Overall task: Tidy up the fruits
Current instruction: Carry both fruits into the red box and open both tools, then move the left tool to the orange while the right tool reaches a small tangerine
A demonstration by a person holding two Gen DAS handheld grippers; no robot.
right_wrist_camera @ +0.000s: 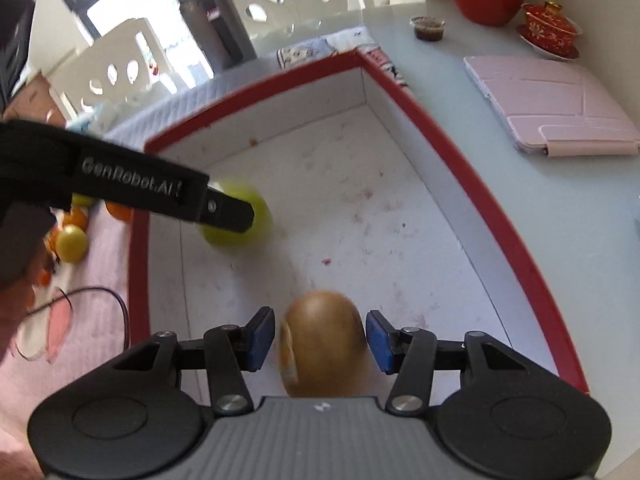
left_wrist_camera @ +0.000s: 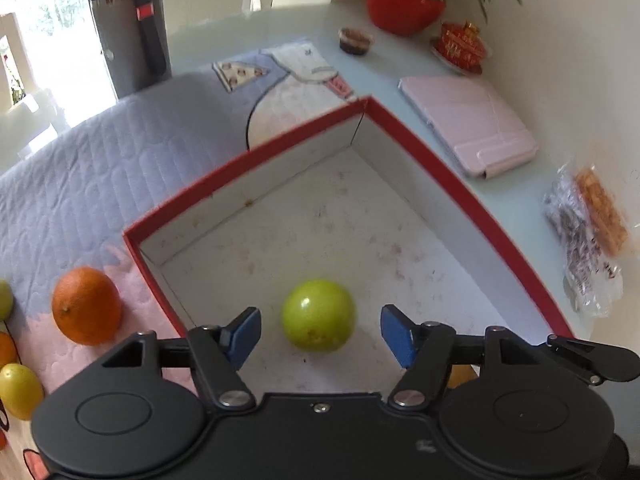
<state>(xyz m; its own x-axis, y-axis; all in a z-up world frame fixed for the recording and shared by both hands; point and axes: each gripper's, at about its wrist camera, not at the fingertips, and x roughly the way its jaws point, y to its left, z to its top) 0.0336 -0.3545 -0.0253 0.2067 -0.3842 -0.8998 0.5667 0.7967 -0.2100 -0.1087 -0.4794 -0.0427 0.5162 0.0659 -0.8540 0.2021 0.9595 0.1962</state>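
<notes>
Left tongs (left_wrist_camera: 320, 334): released, blue pads apart on either side of the green apple, not touching it; low centre of the left view.
Green apple (left_wrist_camera: 318, 314): lying on the floor of the box, between the left pads with a gap on each side; in the right view it sits at centre left, partly behind the left tool's black finger.
Right tongs (right_wrist_camera: 321, 340): grasping the kiwi, pads against its two sides; low centre of the right view.
Kiwi (right_wrist_camera: 324, 342): brown, held over the near part of the box floor.
Box (left_wrist_camera: 420, 140): red rim, white stained inside, open top, fills the middle of both views.
Orange (left_wrist_camera: 86, 312): outside the box, just left of its wall, on the quilted mat (left_wrist_camera: 100, 168).
Lemon (left_wrist_camera: 18, 390): lower left edge, near the orange.
Surface (left_wrist_camera: 400, 56): pale; pink case (left_wrist_camera: 468, 130) right of the box, snack bag (left_wrist_camera: 588, 240) at right edge.
Far edge: red plant pot (left_wrist_camera: 404, 4), small cup (left_wrist_camera: 355, 41), red dish (left_wrist_camera: 460, 46), upper right.
</notes>
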